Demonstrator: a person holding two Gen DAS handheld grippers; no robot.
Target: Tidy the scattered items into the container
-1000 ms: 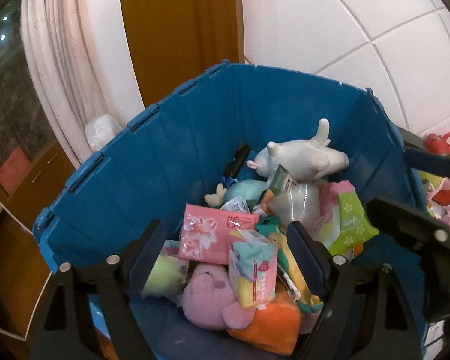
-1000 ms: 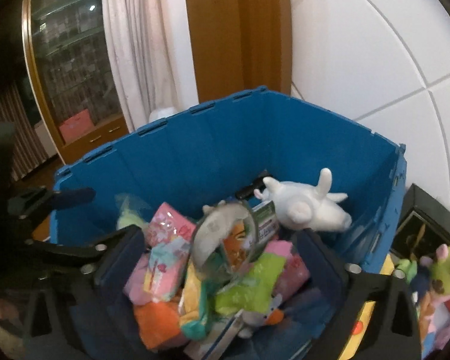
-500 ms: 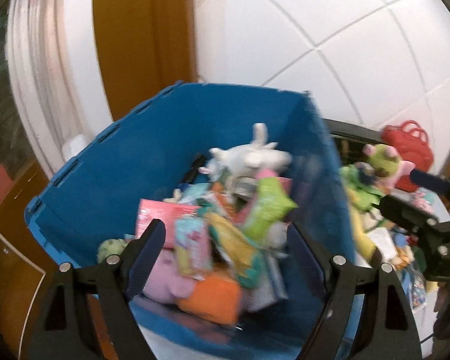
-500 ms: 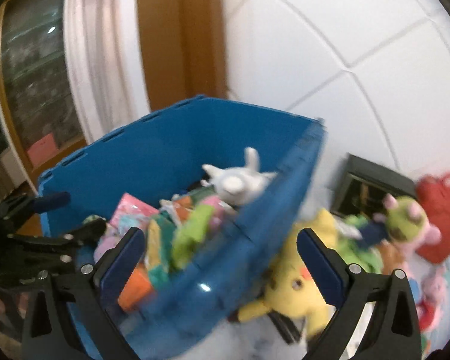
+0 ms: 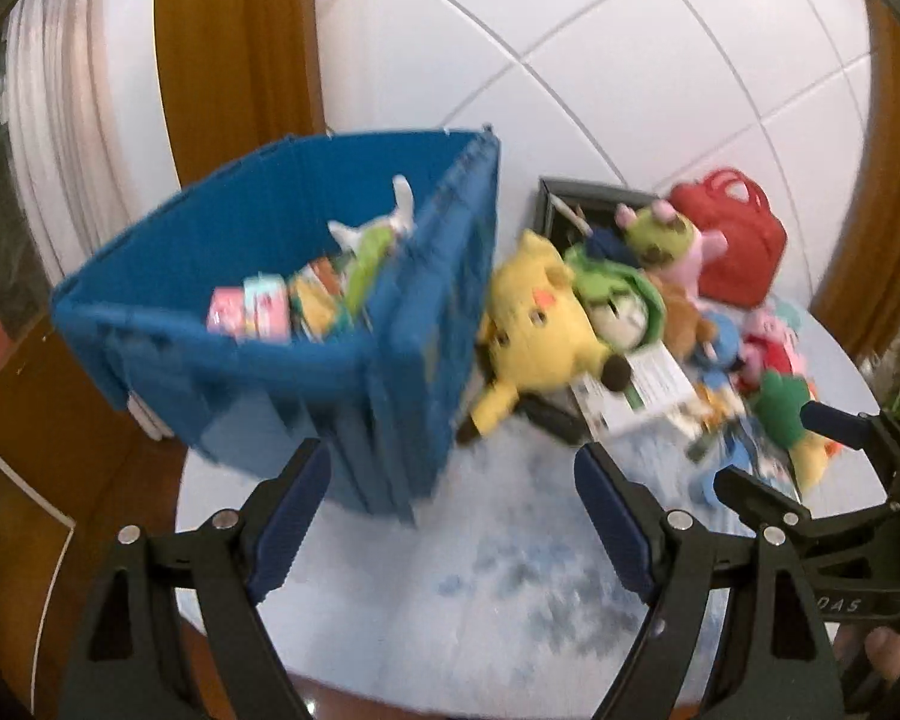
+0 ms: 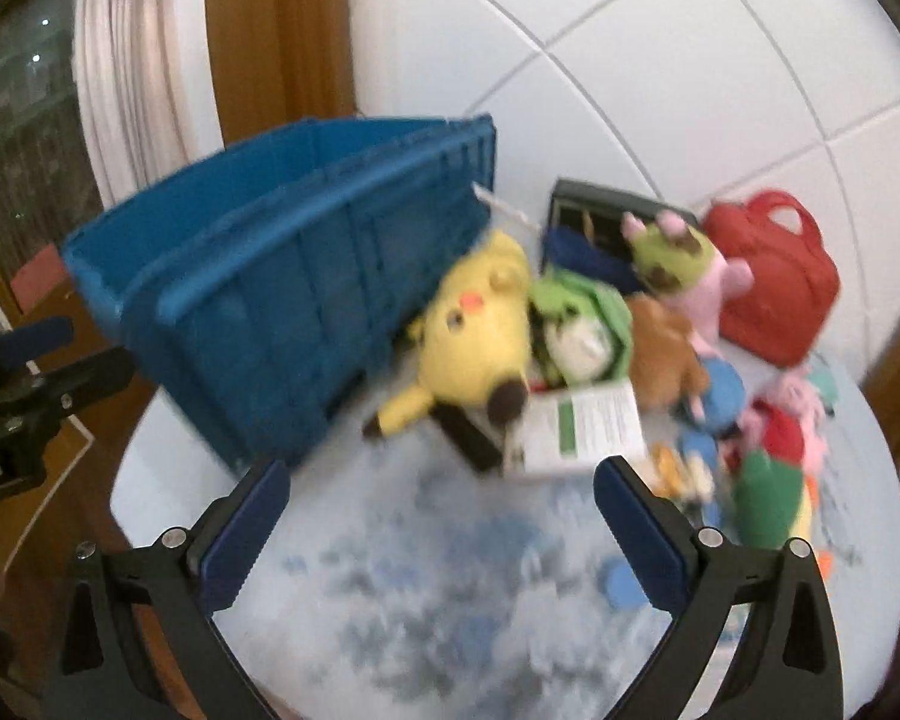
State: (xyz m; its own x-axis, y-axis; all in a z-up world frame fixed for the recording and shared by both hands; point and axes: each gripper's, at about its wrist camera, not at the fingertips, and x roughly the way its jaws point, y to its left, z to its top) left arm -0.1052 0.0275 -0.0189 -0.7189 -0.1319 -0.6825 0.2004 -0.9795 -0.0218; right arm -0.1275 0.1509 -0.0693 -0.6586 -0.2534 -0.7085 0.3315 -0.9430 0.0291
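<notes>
A blue crate (image 5: 306,360) holding several packets and a white plush (image 5: 390,222) stands on the left of a round table; it also shows in the right wrist view (image 6: 282,312). A yellow plush (image 5: 534,324) (image 6: 480,336) leans against the crate's right side, with a heap of plush toys, a white box (image 6: 582,426) and a red bag (image 5: 732,240) (image 6: 774,276) to its right. My left gripper (image 5: 450,516) is open and empty, low over the table in front of the crate. My right gripper (image 6: 444,534) is open and empty over the table's front.
The table has a pale blue mottled top (image 5: 498,588) with its edge near the front. A dark framed object (image 5: 576,204) stands behind the toys. A white tiled wall (image 5: 630,60), a curtain (image 5: 72,120) and wood panels lie behind.
Both grippers have pulled back and swung right from above the crate. The view now takes in the crate's outside, the table top and the toy heap. Both stay open and empty.
</notes>
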